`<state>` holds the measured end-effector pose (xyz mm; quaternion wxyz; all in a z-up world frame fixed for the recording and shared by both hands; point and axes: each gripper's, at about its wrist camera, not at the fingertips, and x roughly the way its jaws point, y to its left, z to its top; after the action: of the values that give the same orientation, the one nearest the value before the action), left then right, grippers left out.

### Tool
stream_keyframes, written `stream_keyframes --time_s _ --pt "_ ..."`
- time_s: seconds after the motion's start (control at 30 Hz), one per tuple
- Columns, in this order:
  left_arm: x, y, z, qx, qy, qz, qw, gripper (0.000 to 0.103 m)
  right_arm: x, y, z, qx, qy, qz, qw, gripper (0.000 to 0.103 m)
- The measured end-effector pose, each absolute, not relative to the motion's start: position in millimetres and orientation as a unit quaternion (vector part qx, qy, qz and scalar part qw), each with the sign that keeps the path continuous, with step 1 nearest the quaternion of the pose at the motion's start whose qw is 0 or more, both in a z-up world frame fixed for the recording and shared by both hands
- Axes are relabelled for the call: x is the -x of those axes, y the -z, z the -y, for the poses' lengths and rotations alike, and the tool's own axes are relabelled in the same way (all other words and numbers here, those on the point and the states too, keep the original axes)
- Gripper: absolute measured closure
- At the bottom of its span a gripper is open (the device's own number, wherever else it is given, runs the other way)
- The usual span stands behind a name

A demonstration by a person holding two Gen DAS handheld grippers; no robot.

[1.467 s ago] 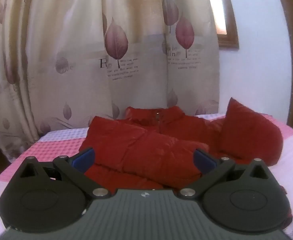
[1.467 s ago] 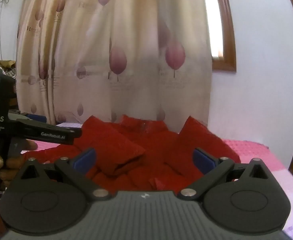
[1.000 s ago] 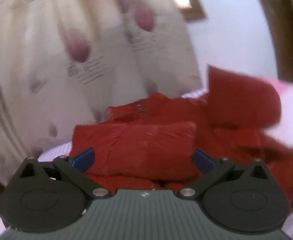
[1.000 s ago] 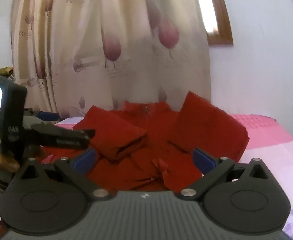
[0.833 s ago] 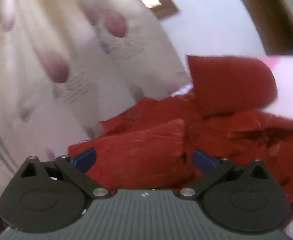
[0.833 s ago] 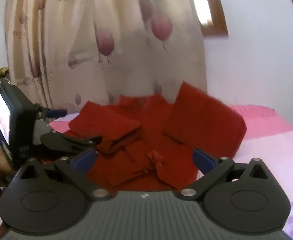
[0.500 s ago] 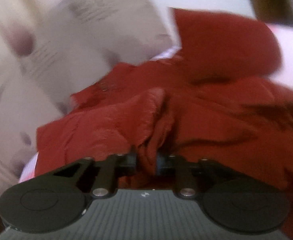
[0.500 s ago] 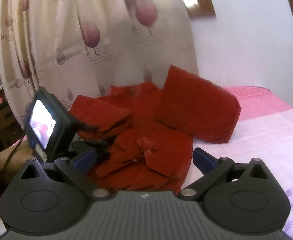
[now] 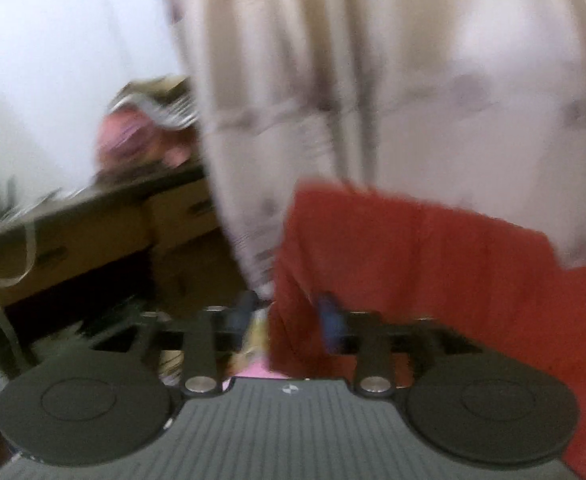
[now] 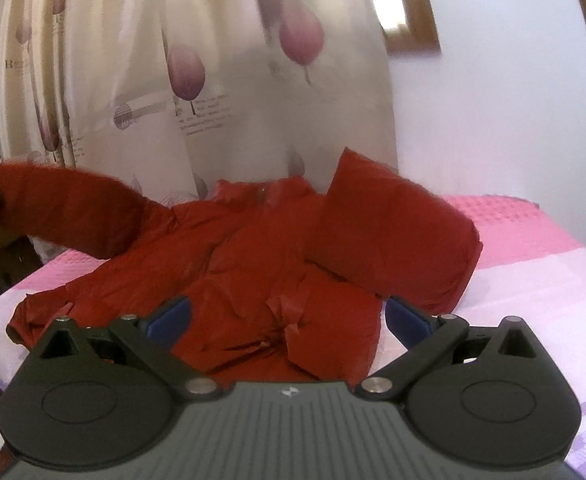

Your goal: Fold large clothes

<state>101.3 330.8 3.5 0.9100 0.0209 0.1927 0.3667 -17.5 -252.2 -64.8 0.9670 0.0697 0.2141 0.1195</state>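
- Red quilted puffer jacket (image 10: 253,264) lies front-up across bed w/ pink-and-white checked cover (image 10: 533,280), centre of right-wrist view, collar toward the cream leaf-print curtain (image 10: 173,80).
- One sleeve (image 10: 73,208) is stretched out in mid-air toward upper left of that view. The other sleeve (image 10: 389,232) stands bent up at centre right.
- Left gripper (image 9: 285,316), bottom centre of blurred left-wrist view: jaws part-way apart and just been opening. Red sleeve cloth sits between them, a gap shows beside the left-hand pad, so grip looks let go or nearly.
- Right gripper (image 10: 289,316): jaws wide apart, nothing between, hovering over the hem, lower centre of frame.
- Handling, as judged: padded fabric looks soft, light, springy and prob. slick, so folds may puff back up.
- Best holds, as judged: cuff, hem corner or shoulder seam. Pinch deep through the filling, not just the outer shell.
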Motion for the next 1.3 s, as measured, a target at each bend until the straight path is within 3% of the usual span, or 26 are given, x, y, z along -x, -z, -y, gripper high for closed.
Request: stream_keyframes --time_s 0.03,0.13,0.47,0.73,0.77,0.8,0.87,1.0,1.17,1.23,1.3 --pt "-92.0 4.7 -344.3 -0.016 -0.38 -0.195 0.904 0.019 16.9 64.6 250.8 -0.063 -0.119 -0.215 0.967 0.0" --pt "-54.5 25.0 -355.8 0.01 -0.388 -0.176 0.905 0.008 18.0 60.6 249.3 -0.028 -0.103 -0.2 0.974 0.0" --pt "-5.5 67.2 -256.7 0.023 -0.21 -0.204 0.956 0.004 -52.2 86.0 329.8 0.026 -0.005 -0.191 0.981 0.0" --pt "15.3 86.8 -183.2 -0.062 -0.146 -0.216 0.963 0.0 -144.2 136.2 396.0 -0.179 -0.072 -0.27 0.943 0.0" --pt "14.5 87.4 -180.5 -0.07 -0.147 -0.217 0.962 0.0 -150.2 136.4 392.1 -0.18 -0.085 -0.278 0.94 0.011" --pt "12.7 87.2 -179.1 -0.075 -0.15 -0.22 0.961 0.0 -153.9 135.2 386.8 -0.169 -0.091 -0.284 0.939 0.049" --pt "5.4 81.6 -176.7 -0.069 -0.158 -0.222 0.96 0.0 -152.1 126.6 378.7 -0.141 -0.084 -0.283 0.945 0.074" --pt "5.1 73.4 -188.0 -0.036 -0.173 -0.221 0.959 0.0 -104.1 93.8 406.9 -0.134 -0.023 -0.217 0.967 0.087" --pt "11.2 80.3 -200.8 -0.03 -0.172 -0.225 0.959 0.0 -39.9 78.1 458.5 -0.116 0.057 -0.215 0.968 0.089" --pt "11.2 84.9 -200.1 -0.038 -0.17 -0.223 0.959 0.0 -33.8 87.0 471.6 -0.106 0.08 -0.258 0.957 0.086" --pt "11.0 88.1 -201.5 -0.036 -0.162 -0.225 0.96 0.0 -30.0 92.9 479.6 -0.095 0.118 -0.279 0.948 0.071"
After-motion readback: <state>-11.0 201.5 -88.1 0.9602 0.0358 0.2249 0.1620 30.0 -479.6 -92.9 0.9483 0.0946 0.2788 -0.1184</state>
